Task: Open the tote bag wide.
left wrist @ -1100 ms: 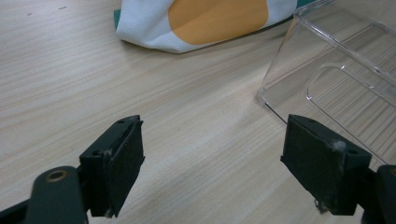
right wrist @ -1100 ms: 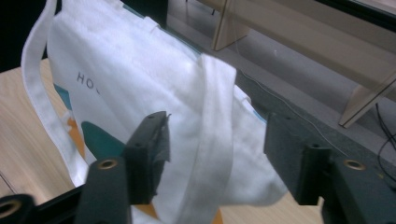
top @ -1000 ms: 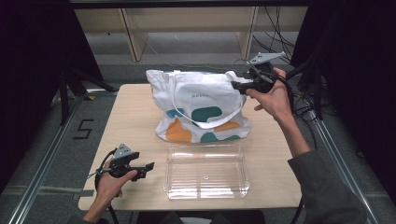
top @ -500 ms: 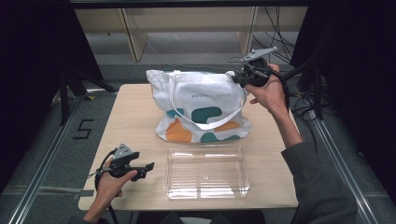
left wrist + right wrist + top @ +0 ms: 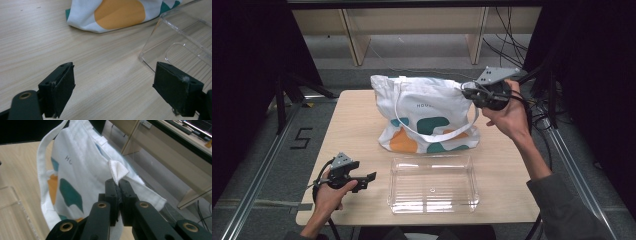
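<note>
**Right gripper clamps the tote's rim; left waits open on the table**

Out on the pale wooden table (image 5: 357, 117), a white tote bag (image 5: 427, 112) with teal and orange patches, sitting at the far middle, slumped but roughly upright. Just near of it, a clear plastic bin (image 5: 432, 182), close to the bag's base, apparently not touching. One long white strap (image 5: 439, 135) drooping down the bag's near face. Beyond the table's far edge, wooden shelf legs and a tangle of cables at far right.

Right gripper (image 5: 469, 92) up at the bag's top right corner, jaws pressed together on a fold of white cloth at the rim (image 5: 117, 171); seen along its own jaws, a small triangle of fabric poking out above the pinch. Nothing between that gripper and the bag but the cloth itself.

Left gripper (image 5: 368, 180) low at the near left, resting by the bin's left wall, jaws spread wide with only bare wood between them (image 5: 110, 82).

Against a second ago: right gripper's jaws have just been closing, now nipped onto the rim, and the hand drawn slightly rightward with the bag's corner lifted. Left hand unmoved, bin unmoved.

Bag's interior hidden from above. Printed lettering on the front too small to read in full. Bin's far right part cut off in the left gripper view.
</note>
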